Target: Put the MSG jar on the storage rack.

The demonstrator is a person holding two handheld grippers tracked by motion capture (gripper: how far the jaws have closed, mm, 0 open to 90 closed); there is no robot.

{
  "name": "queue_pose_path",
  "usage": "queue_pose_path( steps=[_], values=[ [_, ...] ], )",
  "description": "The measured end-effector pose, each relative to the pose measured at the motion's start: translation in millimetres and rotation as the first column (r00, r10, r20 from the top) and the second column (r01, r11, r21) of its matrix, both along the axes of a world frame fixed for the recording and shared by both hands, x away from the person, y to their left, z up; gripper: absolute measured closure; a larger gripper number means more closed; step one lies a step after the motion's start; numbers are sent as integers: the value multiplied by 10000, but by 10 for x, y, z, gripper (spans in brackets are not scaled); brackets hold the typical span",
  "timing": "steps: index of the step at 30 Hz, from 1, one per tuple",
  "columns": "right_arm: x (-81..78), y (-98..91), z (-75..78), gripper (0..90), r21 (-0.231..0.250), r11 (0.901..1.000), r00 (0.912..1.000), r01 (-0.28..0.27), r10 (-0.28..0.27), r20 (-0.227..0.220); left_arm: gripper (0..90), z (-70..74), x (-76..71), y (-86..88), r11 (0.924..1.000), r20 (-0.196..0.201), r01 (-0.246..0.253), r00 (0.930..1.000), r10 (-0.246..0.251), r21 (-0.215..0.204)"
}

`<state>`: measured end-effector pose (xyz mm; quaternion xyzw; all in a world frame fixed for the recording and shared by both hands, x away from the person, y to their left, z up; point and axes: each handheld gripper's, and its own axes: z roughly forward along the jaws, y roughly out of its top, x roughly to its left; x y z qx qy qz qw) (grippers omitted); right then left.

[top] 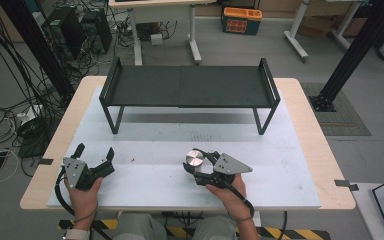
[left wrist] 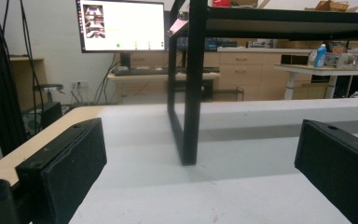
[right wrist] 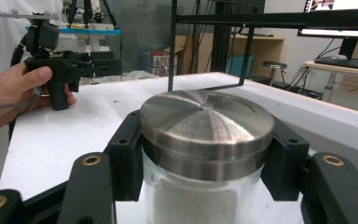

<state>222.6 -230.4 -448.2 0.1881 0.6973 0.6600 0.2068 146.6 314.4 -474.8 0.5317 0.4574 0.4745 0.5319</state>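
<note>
A glass jar with a round brushed-metal lid (top: 195, 160) (right wrist: 207, 125) stands upright on the white mat (top: 160, 150), right of centre near the front. My right gripper (top: 198, 167) (right wrist: 207, 163) is shut on the jar, its black pads pressed against both sides just under the lid; white grainy contents show through the glass. My left gripper (top: 95, 152) (left wrist: 200, 172) rests at the front left of the mat, jaws wide open with nothing between them. It points toward the left leg of the black shelf (left wrist: 189, 93). The left gripper (right wrist: 81, 65) and its hand also appear far off in the right gripper view.
A low black metal shelf (top: 190, 86) spans the back of the mat on thin legs, its top bare. The mat lies on a wooden table (top: 310, 125). Cables, desks and an orange box (top: 241, 20) sit on the floor beyond.
</note>
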Motion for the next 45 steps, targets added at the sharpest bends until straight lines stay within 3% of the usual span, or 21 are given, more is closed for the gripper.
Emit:
queue_pose_path(
  steps=[15,34,37,45],
  values=[
    [12,-30,173,416,136,9999,9998,-40,42,-179,24,1,1,0,10000,-6,1,10000,-1,-13],
    [135,-34,846,416,473,9988,10000,-80,80,16,24,3,1,6,10000,-16,35,10000,-35,8],
    [197,-8,1010,415,447,9988,9998,-202,200,59,24,1,0,6,10000,-8,36,10000,-36,21],
    [296,91,1262,416,443,9982,9989,-397,385,262,24,2,-1,4,10000,-14,17,10000,-17,26]
  ],
)
